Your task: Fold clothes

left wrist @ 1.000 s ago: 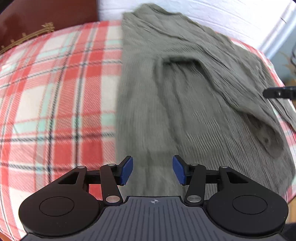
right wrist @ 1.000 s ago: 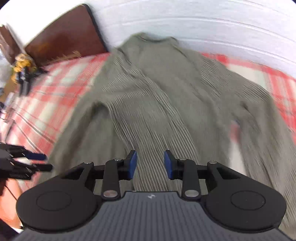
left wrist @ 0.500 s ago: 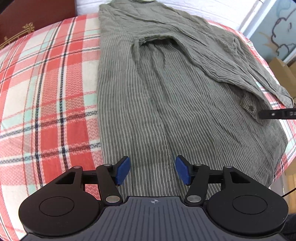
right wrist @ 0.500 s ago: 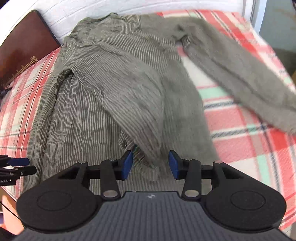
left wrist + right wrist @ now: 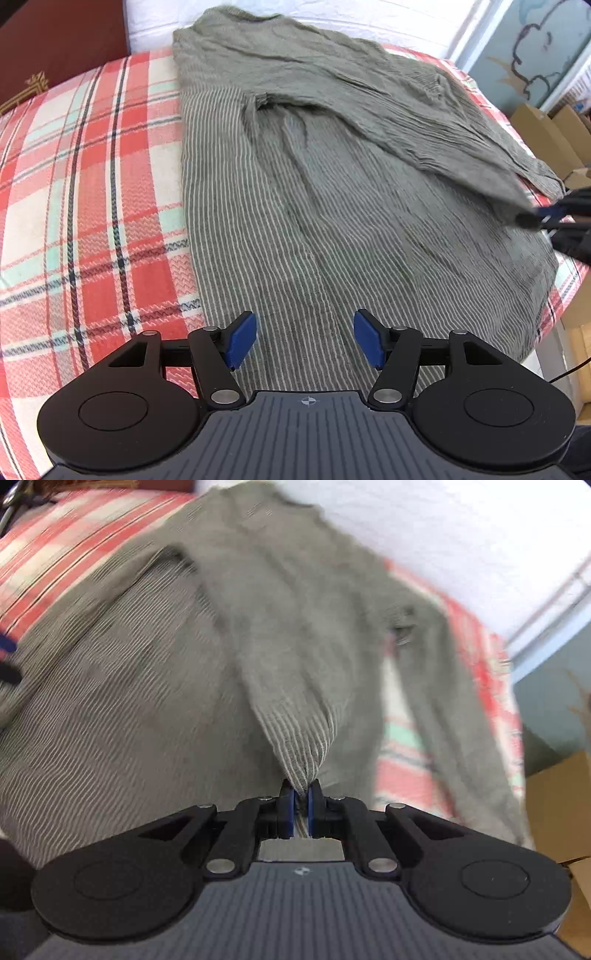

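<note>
A grey-green striped shirt [image 5: 314, 192] lies spread on a red plaid blanket [image 5: 85, 177], collar at the far end. One sleeve [image 5: 424, 122] is folded across the body toward the right. My left gripper [image 5: 304, 341] is open, hovering just over the shirt's near hem with nothing between its blue pads. My right gripper [image 5: 301, 799] is shut on the cuff end of that sleeve [image 5: 306, 738], which rises in a taut cone from its pads. In the left wrist view the right gripper [image 5: 546, 218] shows at the right edge, holding the cuff. The other sleeve [image 5: 454, 701] lies out to the right.
The blanket [image 5: 402, 768] covers a bed against a white wall [image 5: 332, 14]. A dark red headboard [image 5: 55, 44] stands at the far left. Cardboard boxes [image 5: 546, 136] sit beyond the bed's right side, and another box [image 5: 561, 805] lies low on the right.
My right gripper has shut on the sleeve cuff and lifted it, pulling the sleeve taut. The left gripper stays open over the hem, shifted slightly.
</note>
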`<action>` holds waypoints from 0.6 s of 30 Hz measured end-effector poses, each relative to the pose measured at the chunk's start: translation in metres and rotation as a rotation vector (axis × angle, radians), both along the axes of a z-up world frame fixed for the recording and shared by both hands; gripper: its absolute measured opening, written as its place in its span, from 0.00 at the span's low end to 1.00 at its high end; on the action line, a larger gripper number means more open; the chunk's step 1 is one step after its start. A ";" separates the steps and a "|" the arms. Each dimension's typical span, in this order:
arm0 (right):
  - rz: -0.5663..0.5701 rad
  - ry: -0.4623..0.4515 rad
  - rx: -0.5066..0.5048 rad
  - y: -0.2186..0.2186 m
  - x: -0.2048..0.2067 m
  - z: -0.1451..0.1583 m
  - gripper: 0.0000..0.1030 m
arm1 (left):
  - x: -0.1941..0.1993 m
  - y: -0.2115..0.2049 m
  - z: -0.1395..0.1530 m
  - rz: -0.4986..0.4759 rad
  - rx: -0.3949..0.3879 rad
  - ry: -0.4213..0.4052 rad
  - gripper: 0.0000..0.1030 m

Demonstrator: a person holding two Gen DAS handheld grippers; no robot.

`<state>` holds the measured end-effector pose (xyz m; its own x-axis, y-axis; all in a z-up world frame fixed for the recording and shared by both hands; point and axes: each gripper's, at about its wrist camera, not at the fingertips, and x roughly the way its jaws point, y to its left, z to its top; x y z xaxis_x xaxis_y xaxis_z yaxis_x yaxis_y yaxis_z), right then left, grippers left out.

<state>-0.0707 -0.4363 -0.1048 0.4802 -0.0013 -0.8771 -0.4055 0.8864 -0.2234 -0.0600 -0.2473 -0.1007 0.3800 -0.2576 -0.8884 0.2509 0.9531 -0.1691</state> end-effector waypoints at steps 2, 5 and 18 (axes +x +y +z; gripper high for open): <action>-0.008 0.024 0.030 0.006 -0.004 -0.006 0.12 | 0.006 -0.007 0.003 -0.015 -0.021 -0.002 0.71; -0.004 0.032 0.045 0.016 -0.011 -0.010 0.22 | 0.018 -0.022 0.006 -0.037 -0.069 0.004 0.71; -0.250 -0.072 0.344 -0.056 -0.011 0.059 0.52 | 0.075 -0.086 0.016 -0.113 -0.290 0.045 0.80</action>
<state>-0.0815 -0.4926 -0.0463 0.5618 0.1612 -0.8114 -0.1631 0.9832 0.0823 0.0149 -0.3331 -0.0851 0.2959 -0.5413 -0.7870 0.3387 0.8299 -0.4434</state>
